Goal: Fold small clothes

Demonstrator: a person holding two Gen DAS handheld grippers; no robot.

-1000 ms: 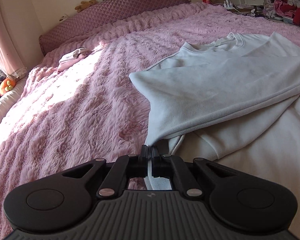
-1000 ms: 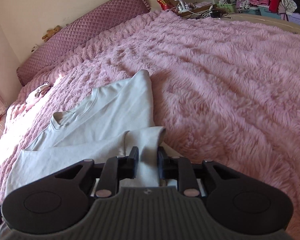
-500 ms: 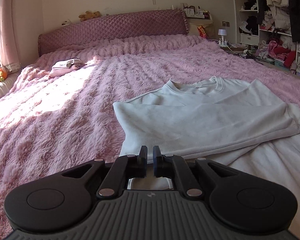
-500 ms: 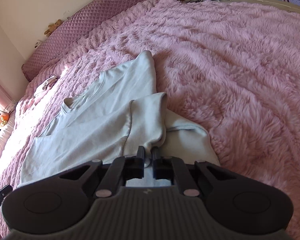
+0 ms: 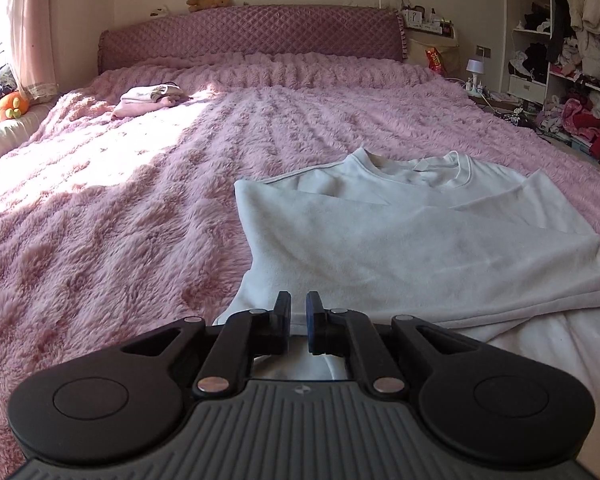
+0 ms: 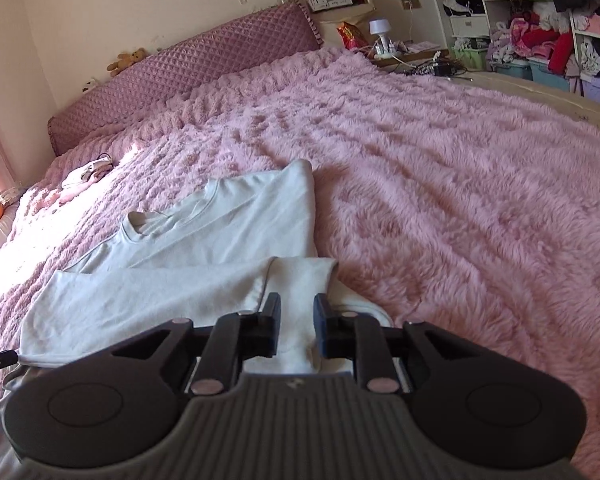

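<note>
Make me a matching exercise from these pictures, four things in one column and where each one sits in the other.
Things
1. white long-sleeved shirt
2. brown teddy bear
3. small folded pile of pale clothes
4. orange round plush toy

Places
A. on top of the quilted headboard
B. beside the curtain, off the blanket's edge
C. far on the fluffy pink blanket, in the sunlight
D. spread just ahead of both grippers

Pairs: 1-D, 2-A, 3-C, 4-B

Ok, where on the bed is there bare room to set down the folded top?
Two free patches: the blanket between the white top and the folded clothes near the headboard, and the wide stretch right of the top. The near edge is crowded with cloth.
</note>
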